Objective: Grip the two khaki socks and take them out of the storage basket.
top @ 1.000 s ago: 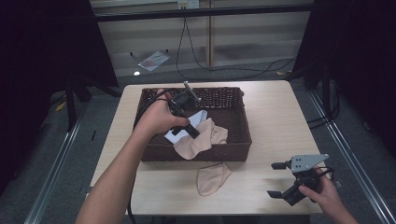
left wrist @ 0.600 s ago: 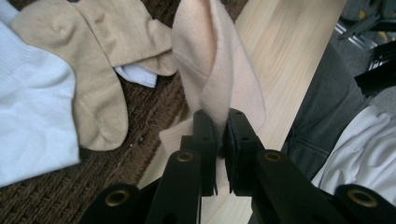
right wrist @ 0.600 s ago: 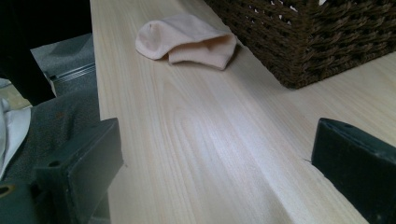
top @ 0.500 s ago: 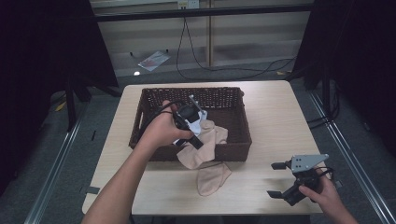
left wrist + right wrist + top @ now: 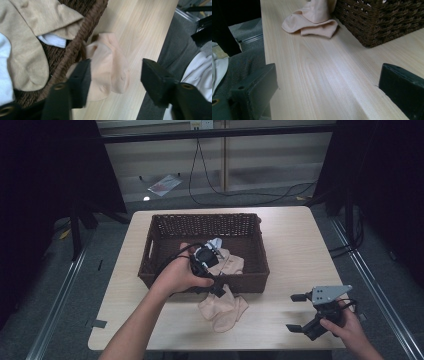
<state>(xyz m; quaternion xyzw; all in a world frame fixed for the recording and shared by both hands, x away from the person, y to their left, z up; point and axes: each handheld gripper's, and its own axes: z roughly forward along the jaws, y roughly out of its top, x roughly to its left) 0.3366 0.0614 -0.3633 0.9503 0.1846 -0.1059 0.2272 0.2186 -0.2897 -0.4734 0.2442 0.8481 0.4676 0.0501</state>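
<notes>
Floor cable (image 5: 235,190): black, loops far beyond the left hand-held gripper (image 5: 216,284).
Floor packet (image 5: 163,183): pale, farther left.

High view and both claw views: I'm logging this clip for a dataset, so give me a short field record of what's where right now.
surface: wooden table
basket: brown wicker basket, holds tan and white socks
tan sock: in the basket
peach socks: on the table against the basket's near wall
left claw: open, above the peach socks at the basket rim
right claw: open, holding nothing, near the table's front right edge
</notes>
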